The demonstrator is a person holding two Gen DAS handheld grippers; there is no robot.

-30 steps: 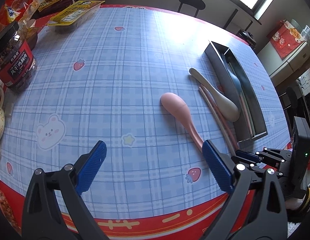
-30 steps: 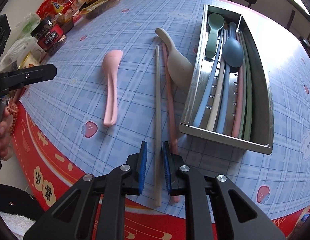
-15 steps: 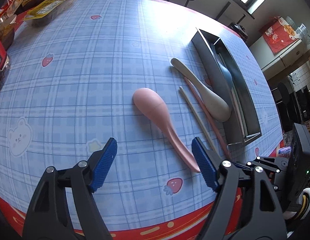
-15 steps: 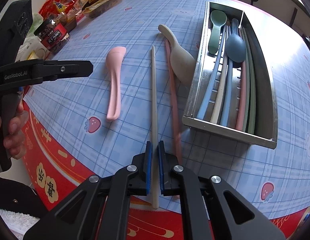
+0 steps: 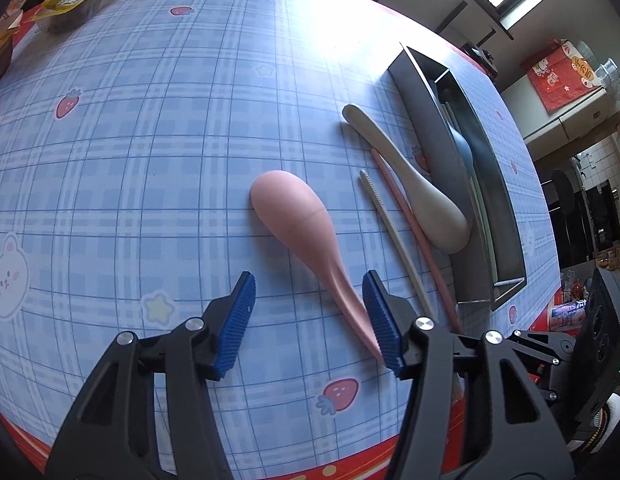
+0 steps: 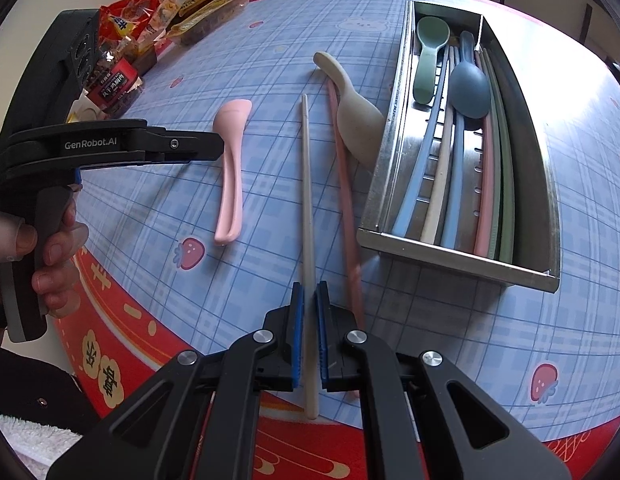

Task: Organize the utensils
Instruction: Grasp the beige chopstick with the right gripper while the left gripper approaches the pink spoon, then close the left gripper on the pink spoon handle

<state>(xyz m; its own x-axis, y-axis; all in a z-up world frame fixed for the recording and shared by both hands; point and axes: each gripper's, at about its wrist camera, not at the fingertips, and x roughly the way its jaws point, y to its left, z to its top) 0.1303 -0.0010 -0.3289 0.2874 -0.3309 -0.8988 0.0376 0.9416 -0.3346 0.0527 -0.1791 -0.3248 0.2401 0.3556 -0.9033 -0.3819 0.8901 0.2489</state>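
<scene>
The left claw [image 5: 308,316] gapes wide, straddling the pink spoon's [image 5: 306,232] handle on the bench [image 5: 150,140] (fingers apart from it). The right claw [image 6: 308,320] is clamped on the beige chopstick [image 6: 306,184], beside the steel tray [image 6: 449,254].

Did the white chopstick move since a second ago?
Yes. The white chopstick, pinched by the right gripper, swung left, its tip farther from the metal tray and the pink chopstick.
</scene>
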